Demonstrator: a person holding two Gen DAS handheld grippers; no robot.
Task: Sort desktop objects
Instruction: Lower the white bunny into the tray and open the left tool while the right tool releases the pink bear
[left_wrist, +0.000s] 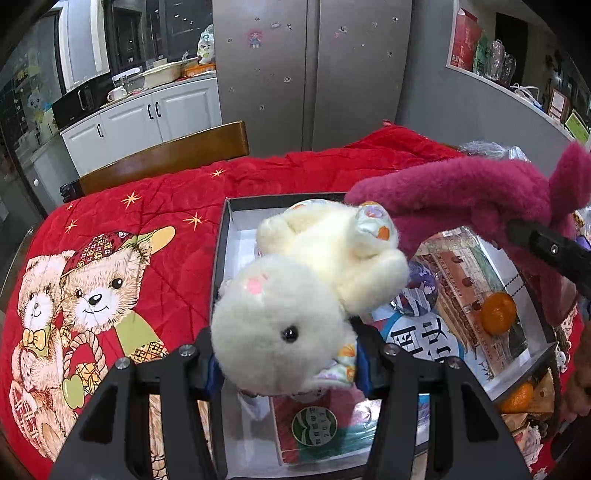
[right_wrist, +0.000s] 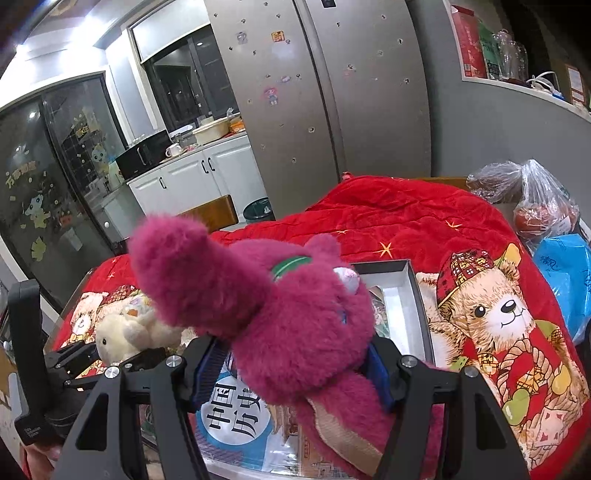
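Note:
My left gripper (left_wrist: 286, 365) is shut on a cream plush rabbit (left_wrist: 295, 295) and holds it over an open grey box (left_wrist: 221, 251) on the red quilt. My right gripper (right_wrist: 299, 365) is shut on a magenta plush bear (right_wrist: 280, 306) and holds it above the same box (right_wrist: 417, 306). The bear (left_wrist: 461, 195) also shows at the right of the left wrist view, with the right gripper's black finger (left_wrist: 546, 247) under it. The rabbit (right_wrist: 125, 332) and left gripper (right_wrist: 110, 360) show at the lower left of the right wrist view.
The box holds printed cards, a round badge (left_wrist: 417, 291) and an orange (left_wrist: 496, 312); another orange (left_wrist: 517, 398) lies outside it. A red bear-print quilt (left_wrist: 110, 258) covers the table. A wooden chair back (left_wrist: 166, 155) stands behind. Plastic bags (right_wrist: 543, 206) sit at the far right.

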